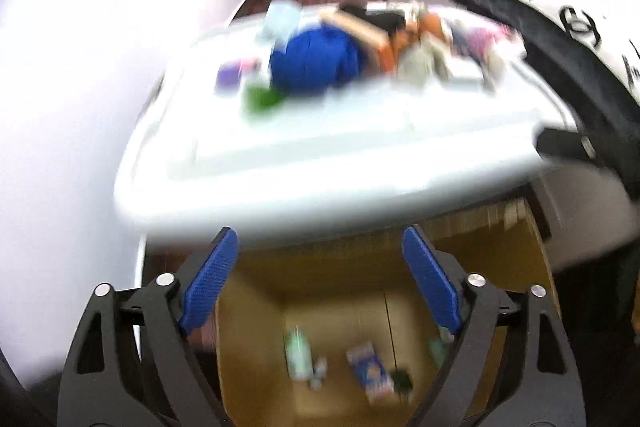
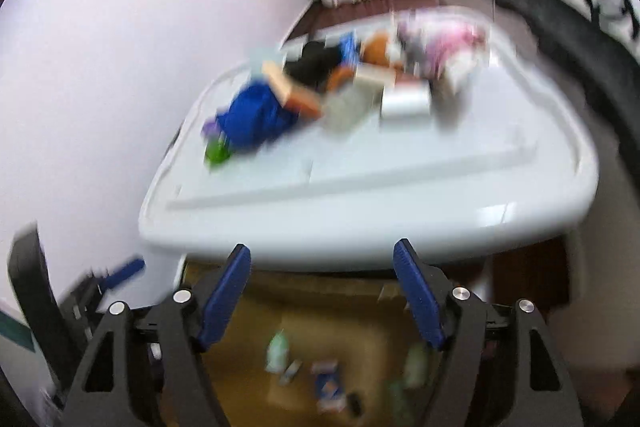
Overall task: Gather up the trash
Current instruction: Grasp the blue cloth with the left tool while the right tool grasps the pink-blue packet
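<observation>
Both views are motion-blurred. My left gripper (image 1: 320, 231) stands open with nothing between its blue pads, above an open cardboard box (image 1: 256, 347) on the floor under the edge of the white table (image 1: 320, 163). In the box lie a pale green bottle (image 1: 298, 351), a blue packet (image 1: 370, 367) and a small dark piece (image 1: 402, 379). My right gripper (image 2: 322, 245) is open and empty too, over the same box (image 2: 248, 339), where the bottle (image 2: 278, 349) and the packet (image 2: 328, 383) show. Clutter sits far back on the table (image 2: 360, 187).
The table's clutter includes a blue bundle (image 1: 316, 63), a green item (image 1: 262, 99), a purple item (image 1: 230, 73) and orange pieces (image 1: 400, 43). A bed with a black-and-white patterned cover (image 1: 560, 11) runs along the right. A white wall (image 1: 80, 67) stands left.
</observation>
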`<state>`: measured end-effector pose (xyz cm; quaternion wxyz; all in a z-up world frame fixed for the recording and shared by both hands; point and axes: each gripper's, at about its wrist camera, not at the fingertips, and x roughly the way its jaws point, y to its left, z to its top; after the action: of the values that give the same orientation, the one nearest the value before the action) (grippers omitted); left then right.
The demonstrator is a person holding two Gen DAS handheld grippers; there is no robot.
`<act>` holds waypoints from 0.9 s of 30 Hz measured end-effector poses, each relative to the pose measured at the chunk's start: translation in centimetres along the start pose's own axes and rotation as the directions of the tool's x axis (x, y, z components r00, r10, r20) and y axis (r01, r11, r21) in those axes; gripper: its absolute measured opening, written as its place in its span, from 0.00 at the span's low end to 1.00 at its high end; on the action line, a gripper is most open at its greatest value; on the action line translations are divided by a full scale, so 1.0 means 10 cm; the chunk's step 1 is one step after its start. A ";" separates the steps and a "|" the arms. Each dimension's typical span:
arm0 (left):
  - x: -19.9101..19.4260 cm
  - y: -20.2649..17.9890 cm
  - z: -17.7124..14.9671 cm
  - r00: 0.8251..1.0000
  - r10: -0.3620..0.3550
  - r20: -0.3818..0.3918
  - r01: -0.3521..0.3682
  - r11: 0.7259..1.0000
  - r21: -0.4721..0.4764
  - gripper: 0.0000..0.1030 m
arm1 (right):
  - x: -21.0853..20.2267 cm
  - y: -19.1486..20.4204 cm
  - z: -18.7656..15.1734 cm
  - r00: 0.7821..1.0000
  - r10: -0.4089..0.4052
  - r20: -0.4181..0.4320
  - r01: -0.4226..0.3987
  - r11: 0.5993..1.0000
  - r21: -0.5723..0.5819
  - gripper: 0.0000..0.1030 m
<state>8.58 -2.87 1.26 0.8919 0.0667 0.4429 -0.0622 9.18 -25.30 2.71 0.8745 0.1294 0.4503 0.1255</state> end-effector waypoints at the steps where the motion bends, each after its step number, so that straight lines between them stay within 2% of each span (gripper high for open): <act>1: 0.11 0.00 0.23 1.000 0.010 0.020 -0.010 1.000 0.015 0.83 | -0.02 -0.02 0.08 0.999 -0.017 0.038 0.017 1.000 -0.009 0.73; 3: 0.30 0.01 0.56 0.999 0.010 0.046 -0.013 0.999 0.053 0.83 | -0.06 -0.11 0.12 0.997 -0.025 0.075 0.024 1.000 0.019 0.75; 5: 0.56 -0.02 0.86 0.998 0.017 0.059 -0.023 0.994 0.108 0.84 | -0.04 -0.25 0.09 0.998 0.014 0.062 -0.021 0.994 0.104 0.75; 7: 0.91 -0.06 1.11 0.999 0.032 0.033 -0.037 0.985 0.170 0.84 | 0.02 -0.33 0.09 0.998 0.049 0.041 -0.055 0.984 0.167 0.75; 9: 1.16 -0.09 1.24 1.000 0.024 -0.010 -0.022 0.978 0.208 0.84 | 0.03 -0.37 0.10 0.998 0.044 0.037 -0.051 0.982 0.182 0.75; 13: 1.60 -0.16 1.41 0.995 0.091 -0.041 -0.077 0.962 0.262 0.87 | 0.02 -0.34 0.17 0.997 0.053 0.052 -0.061 0.984 0.167 0.75; 14: 1.66 -0.17 1.42 0.994 0.107 -0.035 -0.094 0.960 0.265 0.86 | 0.03 -0.32 0.18 0.997 0.062 0.050 -0.069 0.984 0.161 0.75; 15: 1.68 -0.15 1.43 0.993 0.113 -0.022 -0.104 0.960 0.260 0.73 | 0.05 -0.30 0.19 0.997 0.067 0.049 -0.074 0.985 0.158 0.75; 16: 1.68 -0.14 1.43 0.993 0.117 -0.010 -0.110 0.961 0.254 0.62 | 0.06 -0.27 0.19 0.996 0.075 0.045 -0.081 0.985 0.150 0.75; 17: 1.63 -0.11 1.43 0.995 0.103 0.001 -0.100 0.965 0.243 0.56 | 0.07 -0.24 0.18 0.996 0.078 0.041 -0.083 0.987 0.139 0.73; 18: 1.57 -0.07 1.43 0.996 0.088 0.008 -0.088 0.969 0.231 0.45 | 0.07 -0.22 0.17 0.996 0.082 0.039 -0.087 0.987 0.132 0.68; 19: 1.50 -0.02 1.45 0.997 0.077 0.010 -0.078 0.972 0.220 0.39 | 0.06 -0.22 0.17 0.995 0.088 0.039 -0.092 0.988 0.128 0.65; 23: 1.08 0.20 1.41 0.996 0.087 0.016 -0.089 0.986 0.139 0.26 | 0.00 -0.22 0.17 0.994 0.085 0.066 -0.093 0.988 0.125 0.60; 27: 0.42 0.41 1.22 0.998 0.049 0.033 -0.051 0.998 0.038 0.25 | -0.08 -0.28 0.29 0.994 0.078 0.082 -0.089 0.987 0.135 0.62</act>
<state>21.29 -1.15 5.48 0.8987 0.0940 0.4254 -0.0495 11.43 -28.56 3.99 0.8738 0.2133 0.4186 0.1255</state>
